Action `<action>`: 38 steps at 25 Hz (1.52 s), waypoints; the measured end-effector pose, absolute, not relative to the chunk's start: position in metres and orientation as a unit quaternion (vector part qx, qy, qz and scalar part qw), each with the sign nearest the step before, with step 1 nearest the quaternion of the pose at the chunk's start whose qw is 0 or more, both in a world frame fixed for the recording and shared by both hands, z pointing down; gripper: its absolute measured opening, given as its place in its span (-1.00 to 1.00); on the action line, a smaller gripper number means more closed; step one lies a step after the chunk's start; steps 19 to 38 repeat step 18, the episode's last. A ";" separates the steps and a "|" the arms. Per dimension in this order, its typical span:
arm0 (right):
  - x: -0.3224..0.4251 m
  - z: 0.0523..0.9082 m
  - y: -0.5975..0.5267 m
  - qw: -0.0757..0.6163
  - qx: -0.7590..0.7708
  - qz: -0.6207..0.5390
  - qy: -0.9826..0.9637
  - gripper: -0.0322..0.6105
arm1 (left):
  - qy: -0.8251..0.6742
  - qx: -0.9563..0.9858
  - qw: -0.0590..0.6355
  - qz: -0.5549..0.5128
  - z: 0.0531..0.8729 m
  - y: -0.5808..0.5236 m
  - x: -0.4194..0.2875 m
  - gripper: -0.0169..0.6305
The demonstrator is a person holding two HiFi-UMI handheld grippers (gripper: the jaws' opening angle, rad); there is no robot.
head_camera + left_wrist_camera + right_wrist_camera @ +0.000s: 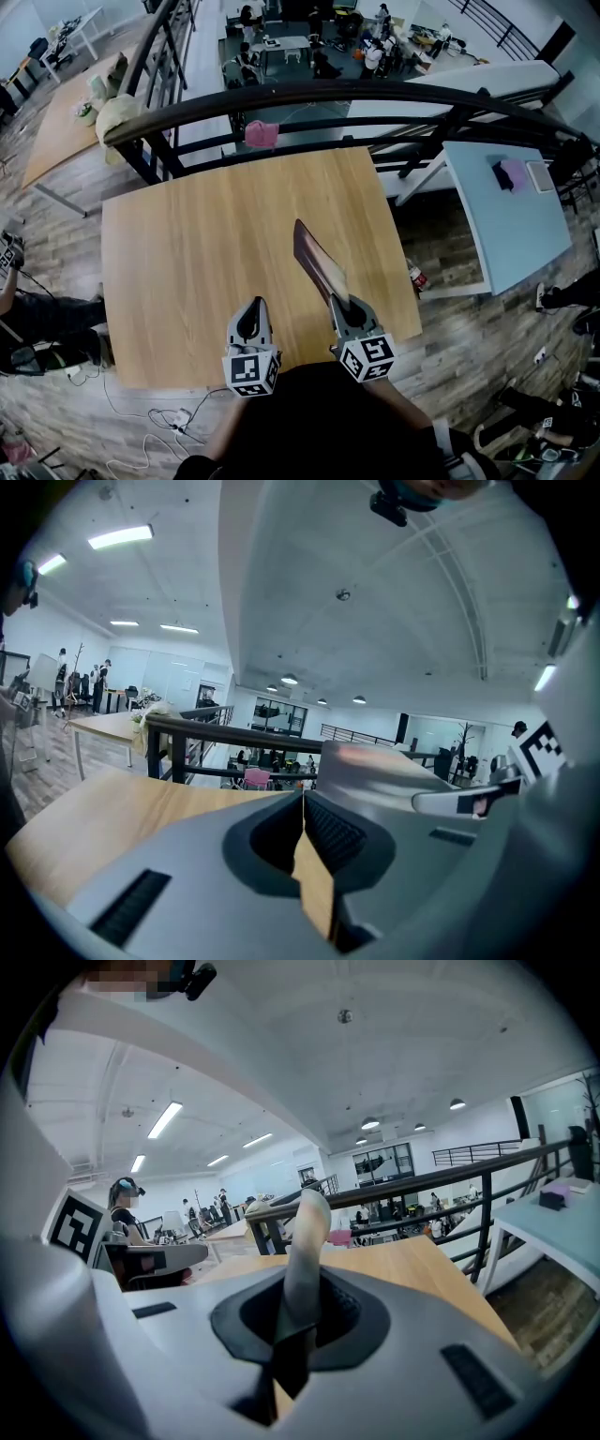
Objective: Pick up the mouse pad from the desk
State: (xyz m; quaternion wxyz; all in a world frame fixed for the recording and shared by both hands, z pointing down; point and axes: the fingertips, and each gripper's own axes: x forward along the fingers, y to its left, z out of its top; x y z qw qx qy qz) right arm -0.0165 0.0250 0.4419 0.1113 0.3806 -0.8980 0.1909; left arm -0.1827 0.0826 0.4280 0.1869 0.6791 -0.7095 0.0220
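The mouse pad (318, 260), dark on one face and pale on the other, is lifted off the wooden desk (197, 272) and stands on edge. My right gripper (344, 303) is shut on its near end. In the right gripper view the pad (305, 1251) rises pale and thin from between the closed jaws of the right gripper (300, 1312). My left gripper (251, 317) hovers over the desk's near edge to the left of the pad, shut with nothing in it. In the left gripper view the left gripper (304, 832) has its jaws meeting, and the pad (375, 766) shows to the right.
A black railing (309, 103) runs along the desk's far edge, with a pink cloth (262, 133) hanging on it. A pale blue table (511, 216) stands to the right. Cables (159, 427) lie on the floor at the near left.
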 end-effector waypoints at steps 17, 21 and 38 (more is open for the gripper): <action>-0.018 0.446 0.023 0.114 0.380 0.190 -0.898 -0.77 | -0.711 0.677 0.188 0.022 0.433 0.083 -0.185 -0.88; -0.018 0.447 0.024 0.114 0.379 0.190 -0.898 -0.77 | -0.711 0.677 0.189 0.022 0.435 0.084 -0.185 -0.88; -0.018 0.447 0.024 0.114 0.379 0.190 -0.898 -0.77 | -0.711 0.677 0.189 0.022 0.435 0.084 -0.185 -0.88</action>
